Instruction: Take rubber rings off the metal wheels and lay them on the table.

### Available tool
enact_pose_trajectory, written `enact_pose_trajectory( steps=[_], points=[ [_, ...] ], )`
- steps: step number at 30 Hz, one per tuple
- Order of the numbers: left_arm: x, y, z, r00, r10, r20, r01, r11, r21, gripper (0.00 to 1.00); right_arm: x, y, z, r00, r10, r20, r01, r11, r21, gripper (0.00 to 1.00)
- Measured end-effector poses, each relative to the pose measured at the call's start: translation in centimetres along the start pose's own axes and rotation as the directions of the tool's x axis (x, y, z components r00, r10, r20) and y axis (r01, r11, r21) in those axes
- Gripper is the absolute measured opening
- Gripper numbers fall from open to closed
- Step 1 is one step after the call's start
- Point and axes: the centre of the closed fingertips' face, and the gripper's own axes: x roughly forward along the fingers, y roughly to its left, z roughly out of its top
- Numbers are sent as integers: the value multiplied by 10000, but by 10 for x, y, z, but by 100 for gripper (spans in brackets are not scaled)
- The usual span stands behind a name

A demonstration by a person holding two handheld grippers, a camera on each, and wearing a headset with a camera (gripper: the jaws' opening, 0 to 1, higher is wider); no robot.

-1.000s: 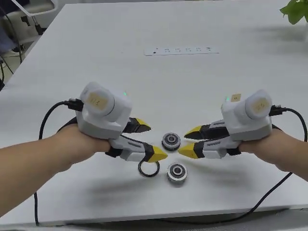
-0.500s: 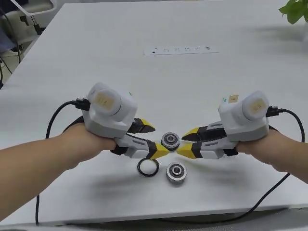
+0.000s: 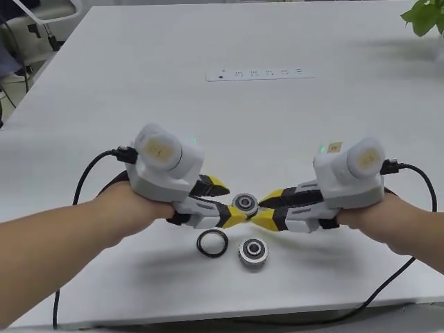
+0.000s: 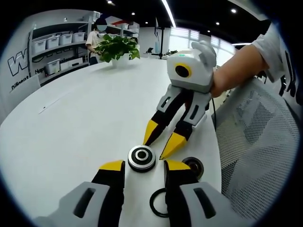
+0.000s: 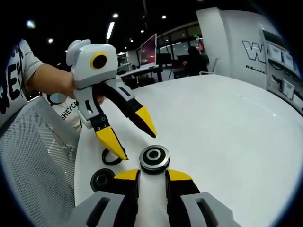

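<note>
A metal wheel (image 3: 244, 203) with a black rubber ring around it lies flat on the white table (image 3: 208, 118). My left gripper (image 3: 227, 200) is open, its yellow tips at the wheel's left side. My right gripper (image 3: 266, 207) is open and comes in from the right, its tips close to the wheel. In the left gripper view the wheel (image 4: 141, 158) lies just beyond my own jaws (image 4: 144, 166), with the right gripper (image 4: 160, 144) opposite. In the right gripper view the wheel (image 5: 154, 159) lies in front of the jaws (image 5: 152, 176). A loose rubber ring (image 3: 211, 243) lies nearer me.
A second wheel (image 3: 253, 251) with a silver rim lies next to the loose ring near the table's front edge. A white power strip (image 3: 255, 73) lies farther back, and plant leaves (image 3: 427, 15) show at the far right corner. Cables (image 3: 69, 222) trail from both grippers.
Both grippers have moved inward and slightly down, closing in on the ringed wheel from either side. The loose ring and the second wheel have stayed put.
</note>
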Motion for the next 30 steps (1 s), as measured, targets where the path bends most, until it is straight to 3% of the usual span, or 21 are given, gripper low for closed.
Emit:
enact_pose_trajectory(
  steps=[30],
  points=[
    [18, -3, 4, 9998, 122, -158, -115, 9989, 465, 14, -1, 3, 2, 9998, -93, 175, 90, 9999, 138, 18]
  ],
)
